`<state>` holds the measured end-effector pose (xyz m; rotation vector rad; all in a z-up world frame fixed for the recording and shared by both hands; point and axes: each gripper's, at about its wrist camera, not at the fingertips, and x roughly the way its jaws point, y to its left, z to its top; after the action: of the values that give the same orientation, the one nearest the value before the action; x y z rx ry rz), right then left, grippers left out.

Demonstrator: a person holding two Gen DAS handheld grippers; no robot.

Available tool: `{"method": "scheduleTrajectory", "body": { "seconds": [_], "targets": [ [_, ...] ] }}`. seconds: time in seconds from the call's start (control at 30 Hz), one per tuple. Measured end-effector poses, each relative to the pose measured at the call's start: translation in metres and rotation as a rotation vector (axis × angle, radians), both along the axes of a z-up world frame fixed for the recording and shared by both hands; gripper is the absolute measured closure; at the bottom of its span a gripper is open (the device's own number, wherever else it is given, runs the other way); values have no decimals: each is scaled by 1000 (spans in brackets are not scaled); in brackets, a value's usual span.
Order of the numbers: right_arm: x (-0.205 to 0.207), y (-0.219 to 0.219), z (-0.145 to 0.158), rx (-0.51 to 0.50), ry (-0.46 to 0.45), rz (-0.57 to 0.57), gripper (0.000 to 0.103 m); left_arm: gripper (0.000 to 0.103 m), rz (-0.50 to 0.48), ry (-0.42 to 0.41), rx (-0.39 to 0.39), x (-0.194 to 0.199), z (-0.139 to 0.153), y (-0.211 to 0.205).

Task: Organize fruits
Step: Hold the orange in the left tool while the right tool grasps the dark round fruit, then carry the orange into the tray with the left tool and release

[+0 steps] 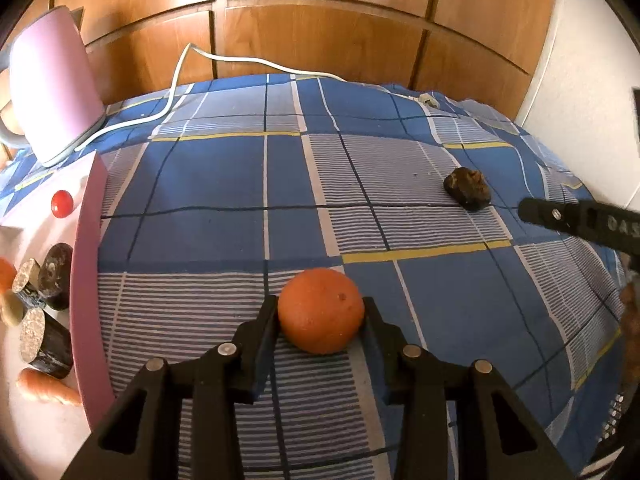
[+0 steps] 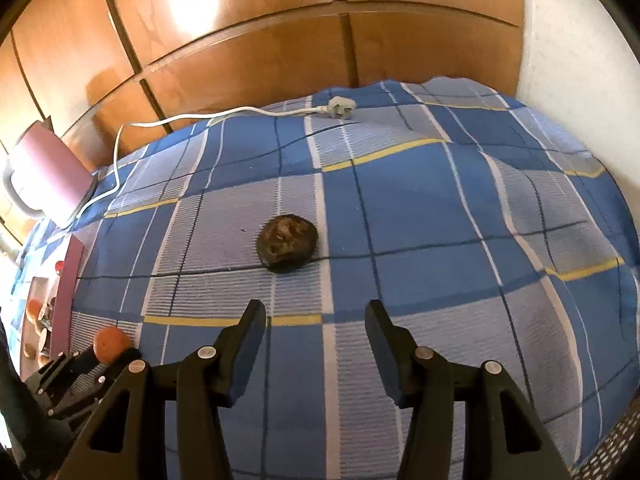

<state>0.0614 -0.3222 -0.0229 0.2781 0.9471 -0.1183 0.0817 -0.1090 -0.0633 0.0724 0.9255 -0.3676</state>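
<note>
Fruit is already sitting in the pink-walled tray (image 1: 82, 264) at left, while the round orange (image 1: 321, 311), with no long axis to speak of, is resting on the blue checked cloth (image 1: 224, 184), pinched by the left gripper (image 1: 320, 312). The lumpy dark brown fruit (image 2: 287, 243), lying widthwise, is waiting ahead of the spread, empty right gripper (image 2: 316, 312), so two pieces are looking left to place.

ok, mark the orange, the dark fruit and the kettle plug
orange (image 1: 320, 314), left wrist view, middle of its peel
dark fruit (image 2: 287, 245), right wrist view, top face
kettle plug (image 2: 340, 108), right wrist view, plug body
</note>
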Motion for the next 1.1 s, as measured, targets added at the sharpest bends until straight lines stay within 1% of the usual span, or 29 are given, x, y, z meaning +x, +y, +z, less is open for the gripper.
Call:
{"method": "scheduleTrajectory", "body": {
  "seconds": [0.2,0.33,0.47,0.57,0.63,0.83,1.0,1.1],
  "targets": [
    [30,8,1,-11,6,45,51,63,0,-16,7,-3,0,-1],
    [55,14,-9,-35,38,67,49,63,2,-16,2,-3,0,0],
    [76,19,-23,-81,75,80,48,62,5,-19,3,-4,0,-1],
    [86,20,-31,-112,103,84,48,62,7,-20,4,-5,0,-1],
    [89,20,-35,-108,114,87,50,62,7,-22,5,-5,0,0],
    [73,21,-30,-76,97,86,51,61,8,-22,3,-4,0,0],
    [39,30,-26,-64,94,127,51,61,9,-24,5,-4,1,0],
    [16,36,-26,-99,91,143,51,61,10,-28,12,-4,1,-1]
  ]
}}
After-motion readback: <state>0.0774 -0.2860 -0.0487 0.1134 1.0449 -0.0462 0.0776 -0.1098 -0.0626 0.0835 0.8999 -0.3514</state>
